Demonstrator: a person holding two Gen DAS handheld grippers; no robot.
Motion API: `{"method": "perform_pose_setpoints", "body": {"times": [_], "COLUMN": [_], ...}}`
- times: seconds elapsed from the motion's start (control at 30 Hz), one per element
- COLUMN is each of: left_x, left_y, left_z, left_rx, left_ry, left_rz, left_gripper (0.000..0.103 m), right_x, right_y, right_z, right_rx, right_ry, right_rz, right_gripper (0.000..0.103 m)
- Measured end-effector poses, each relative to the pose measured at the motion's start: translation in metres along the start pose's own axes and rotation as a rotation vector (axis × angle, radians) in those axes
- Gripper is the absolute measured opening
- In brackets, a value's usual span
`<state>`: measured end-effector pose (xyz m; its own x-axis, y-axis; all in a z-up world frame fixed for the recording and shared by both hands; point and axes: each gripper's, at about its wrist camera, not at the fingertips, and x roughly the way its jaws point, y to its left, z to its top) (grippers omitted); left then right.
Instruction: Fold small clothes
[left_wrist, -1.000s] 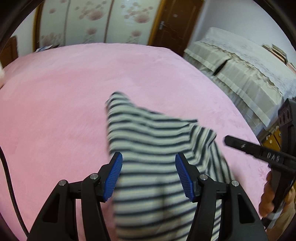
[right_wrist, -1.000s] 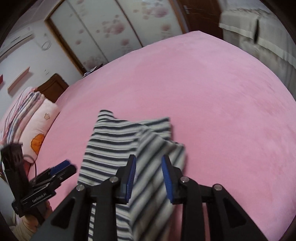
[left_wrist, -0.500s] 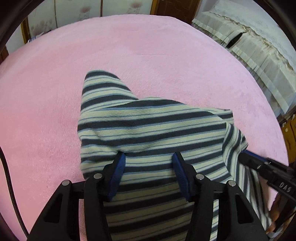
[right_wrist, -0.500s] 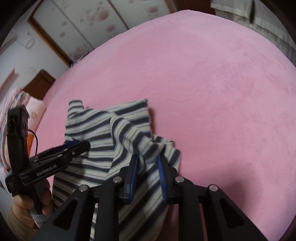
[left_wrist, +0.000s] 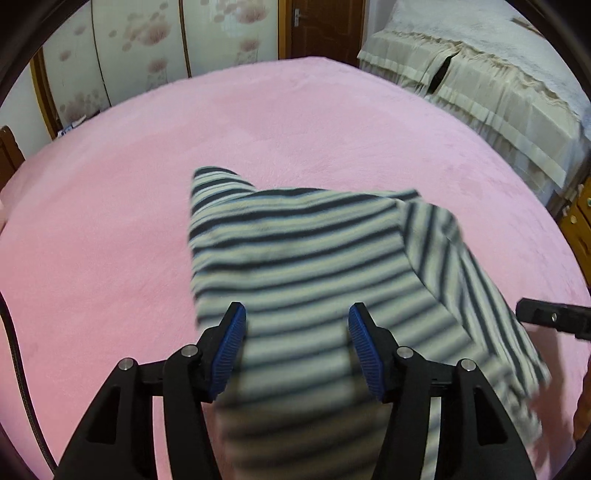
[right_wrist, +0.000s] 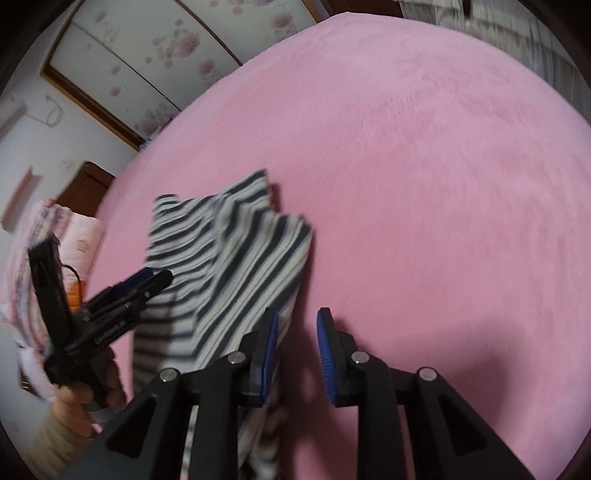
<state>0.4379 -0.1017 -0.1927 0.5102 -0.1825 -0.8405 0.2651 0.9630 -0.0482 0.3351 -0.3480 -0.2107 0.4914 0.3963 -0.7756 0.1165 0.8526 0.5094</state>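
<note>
Since half a second ago, your right gripper (right_wrist: 294, 349) has parted and released the blue-and-cream striped knit garment (left_wrist: 306, 254).

Cloth now lies left of its spread fingers on the pink plush bedspread (left_wrist: 110, 221); your left gripper (left_wrist: 297, 345), nearer, straddles it wide apart, gripping nothing.

Both black plastic two-finger grippers, left (left_wrist: 297, 341) and right (right_wrist: 295, 350), carry ribbed blue finger pads (left_wrist: 229, 349), silver screws (left_wrist: 188, 350), white lettering; cream knit sleeve (right_wrist: 55, 448) at the wrist.
</note>
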Motion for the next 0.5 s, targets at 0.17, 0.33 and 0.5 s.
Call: {"method": "perform_pose_setpoints", "body": {"times": [0.17, 0.33, 0.5], "left_x": [-0.049, -0.065, -0.054], "left_y": [0.012, 0.018, 0.015], "left_z": [-0.046, -0.093, -0.131], "left_rx": [-0.068, -0.157, -0.156], "left_ry": [-0.025, -0.017, 0.028], "left_rz": [-0.026, -0.046, -0.013], "left_gripper": [0.058, 0.058, 0.058], "right_x": [-0.018, -0.023, -0.020], "right_y": [0.013, 0.026, 0.029], "right_z": [-0.029, -0.043, -0.051], "right_rx": [-0.018, -0.020, -0.009], "right_ry": [0.003, 0.009, -0.024], "right_rz": [0.010, 0.007, -0.019], "right_gripper": [0.035, 0.035, 0.021]}}
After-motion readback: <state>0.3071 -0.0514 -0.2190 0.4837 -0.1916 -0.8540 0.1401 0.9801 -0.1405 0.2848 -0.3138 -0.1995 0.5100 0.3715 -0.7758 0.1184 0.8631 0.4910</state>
